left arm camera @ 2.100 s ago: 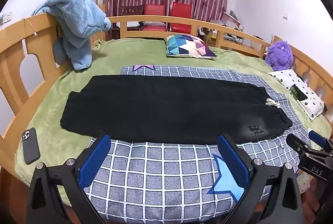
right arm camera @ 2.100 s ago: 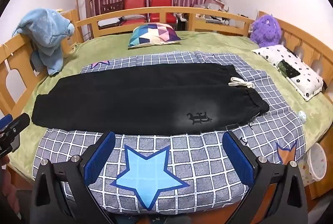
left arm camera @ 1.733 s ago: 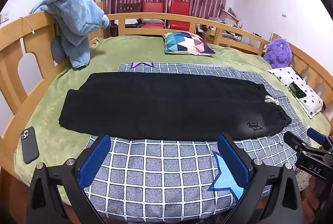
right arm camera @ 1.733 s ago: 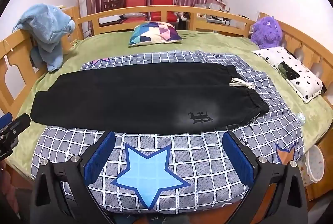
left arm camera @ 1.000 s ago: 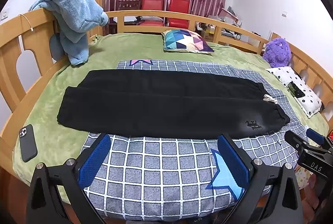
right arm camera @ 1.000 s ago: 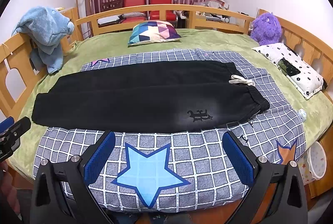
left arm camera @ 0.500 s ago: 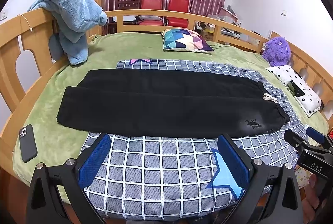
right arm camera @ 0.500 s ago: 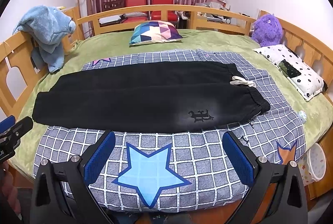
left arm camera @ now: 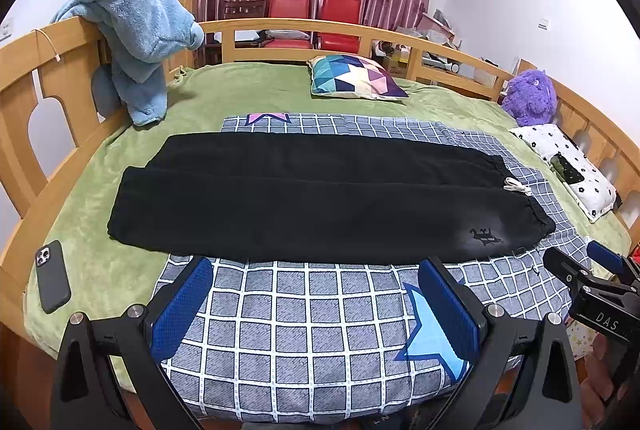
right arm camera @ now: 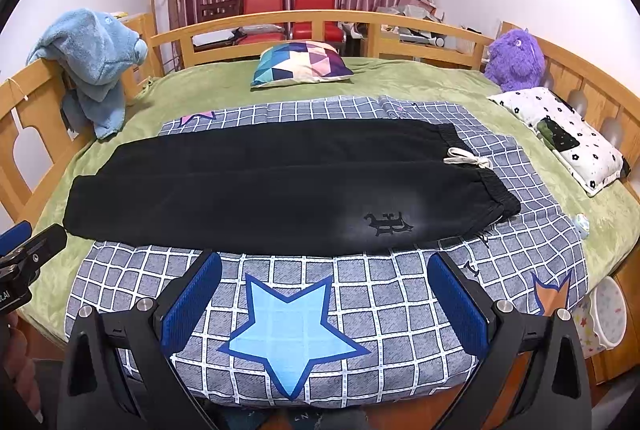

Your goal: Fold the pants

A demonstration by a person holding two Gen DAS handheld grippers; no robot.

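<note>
Right gripper (left arm camera: 592,266) — "DAS" label

One pair of black pants (left arm camera: 320,202) lies on one grey checked blanket (left arm camera: 320,330) over one green bed cover (left arm camera: 248,86). The blanket shows four stars: one blue star (right arm camera: 294,330), one orange star (right arm camera: 550,296), one pink star (right arm camera: 198,118) and one more blue star (left arm camera: 432,334) nearer the left gripper. There are two pillows: one colourful triangle-patterned pillow (right arm camera: 300,64) and one white flowered pillow (right arm camera: 560,134). One purple plush toy (right arm camera: 516,60), one blue fleece garment (right arm camera: 94,66) on the rail, one black phone (left arm camera: 52,276) and two red chairs (right arm camera: 288,8) are countable. Two grippers appear: one left gripper (left arm camera: 314,300) and one right gripper (right arm camera: 324,294), each with two blue-padded fingers.
</note>
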